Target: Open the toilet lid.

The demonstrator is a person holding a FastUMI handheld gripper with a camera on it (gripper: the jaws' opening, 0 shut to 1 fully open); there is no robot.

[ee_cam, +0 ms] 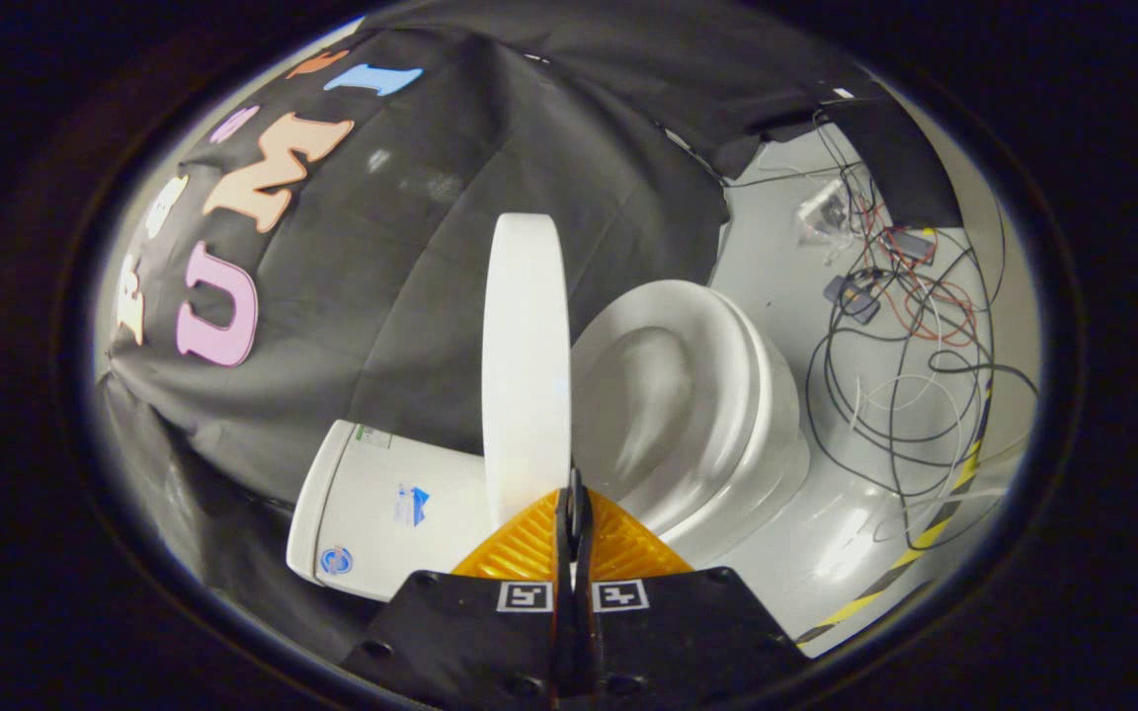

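Note:
The white toilet lid stands raised and is seen edge-on, just ahead of my fingers. It rises between the tank on one side and the open seat and bowl on the other. My gripper is shut, its two fingers pressed together with nothing between them. The fingertips sit right at the lid's near end, on its bowl-facing side. I cannot tell whether they touch it. The near end of the lid is hidden behind one finger.
Black cloth hangs behind the tank and lid. Beyond the bowl, loose cables and small electronic parts lie tangled on the pale floor. A yellow-and-black striped tape line crosses the floor past the bowl.

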